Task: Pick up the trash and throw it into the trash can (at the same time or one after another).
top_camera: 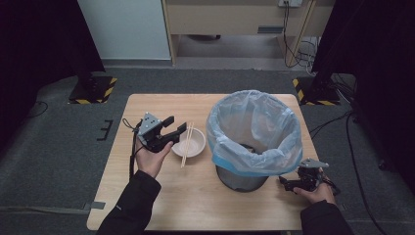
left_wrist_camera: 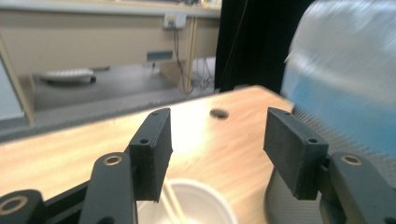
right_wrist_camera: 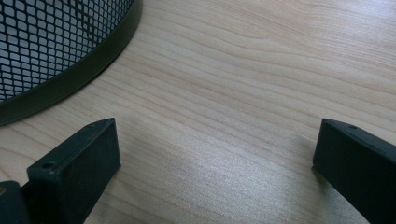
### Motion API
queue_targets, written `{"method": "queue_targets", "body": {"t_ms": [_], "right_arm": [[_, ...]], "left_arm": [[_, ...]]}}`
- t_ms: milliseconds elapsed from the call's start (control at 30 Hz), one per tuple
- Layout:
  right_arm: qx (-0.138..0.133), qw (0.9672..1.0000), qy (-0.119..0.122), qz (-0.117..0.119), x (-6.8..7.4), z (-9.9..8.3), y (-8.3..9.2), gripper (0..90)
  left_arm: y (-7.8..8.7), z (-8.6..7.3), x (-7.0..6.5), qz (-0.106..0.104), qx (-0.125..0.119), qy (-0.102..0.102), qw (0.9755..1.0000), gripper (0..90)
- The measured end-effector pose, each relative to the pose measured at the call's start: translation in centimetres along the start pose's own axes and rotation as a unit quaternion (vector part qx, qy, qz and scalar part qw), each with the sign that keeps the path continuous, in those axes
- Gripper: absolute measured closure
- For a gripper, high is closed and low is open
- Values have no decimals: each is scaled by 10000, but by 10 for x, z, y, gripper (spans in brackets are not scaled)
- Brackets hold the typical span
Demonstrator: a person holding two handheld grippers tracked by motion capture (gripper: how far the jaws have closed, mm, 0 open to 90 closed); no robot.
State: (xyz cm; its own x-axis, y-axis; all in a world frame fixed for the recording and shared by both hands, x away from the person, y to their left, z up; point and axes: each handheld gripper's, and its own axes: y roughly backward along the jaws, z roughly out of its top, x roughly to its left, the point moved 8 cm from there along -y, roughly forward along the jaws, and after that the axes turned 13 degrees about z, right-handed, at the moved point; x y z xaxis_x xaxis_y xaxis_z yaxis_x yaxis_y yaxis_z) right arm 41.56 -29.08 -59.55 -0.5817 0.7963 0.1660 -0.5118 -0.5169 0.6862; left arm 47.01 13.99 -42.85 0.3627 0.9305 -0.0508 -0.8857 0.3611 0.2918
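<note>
Your left gripper point(top_camera: 175, 130) hovers just left of the white bowl point(top_camera: 189, 143), jaws standing apart with nothing between them, angled toward the bowl's near rim; that looks like a set-up to take either the bowl or the chopsticks point(top_camera: 187, 144) that lie across it. In the left gripper view the bowl point(left_wrist_camera: 196, 205) sits just below and beyond the pads, so you are above it, not yet on it. The chopsticks rest slanted over the bowl, one end past its far rim and the other on the wood, which leaves them free to lift. Just right of the bowl stands the mesh bin point(top_camera: 243, 177) with its pale plastic liner point(top_camera: 254, 132) folded over the rim, mouth open, likely the place for rubbish. Your right gripper point(top_camera: 289, 185) rests low beside the bin's base, jaws wide and empty. The wooden table point(top_camera: 161, 200) stands on grey carpet, with dark curtains at both sides.
</note>
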Motion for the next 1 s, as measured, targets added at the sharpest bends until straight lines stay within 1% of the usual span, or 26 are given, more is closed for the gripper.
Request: {"method": "queue_targets", "body": {"t_ms": [67, 100, 267, 467, 533, 600, 733, 867, 1000], "right_arm": [[0, 10000, 1, -1, 0, 0, 0, 9], [0, 10000, 1, -1, 0, 0, 0, 9], [1, 10000, 3, 1, 0, 0, 0, 9], [2, 10000, 4, 5, 0, 0, 0, 9], [0, 10000, 2, -2, 0, 0, 0, 9], [2, 10000, 3, 4, 0, 0, 0, 9], [0, 10000, 2, -2, 0, 0, 0, 10], [-2, 10000, 5, 2, 0, 0, 0, 10], [-1, 10000, 5, 0, 0, 0, 0, 10]], "left_arm": [[-6, -10, 3, 41, 149, -11, 9999, 415], [-9, -15, 5, 61, 221, 17, 9997, 414], [-21, -37, 13, 207, 560, -89, 9982, 412], [-28, -57, 22, 329, 801, -178, 9961, 411], [-30, -63, 25, 372, 903, -219, 9950, 412], [-33, -68, 28, 397, 966, -200, 9943, 412], [-37, -79, 27, 405, 1141, -237, 9924, 421], [-41, -85, 23, 381, 1250, -244, 9911, 428], [-44, -91, 19, 346, 1350, -309, 9898, 429]]}}
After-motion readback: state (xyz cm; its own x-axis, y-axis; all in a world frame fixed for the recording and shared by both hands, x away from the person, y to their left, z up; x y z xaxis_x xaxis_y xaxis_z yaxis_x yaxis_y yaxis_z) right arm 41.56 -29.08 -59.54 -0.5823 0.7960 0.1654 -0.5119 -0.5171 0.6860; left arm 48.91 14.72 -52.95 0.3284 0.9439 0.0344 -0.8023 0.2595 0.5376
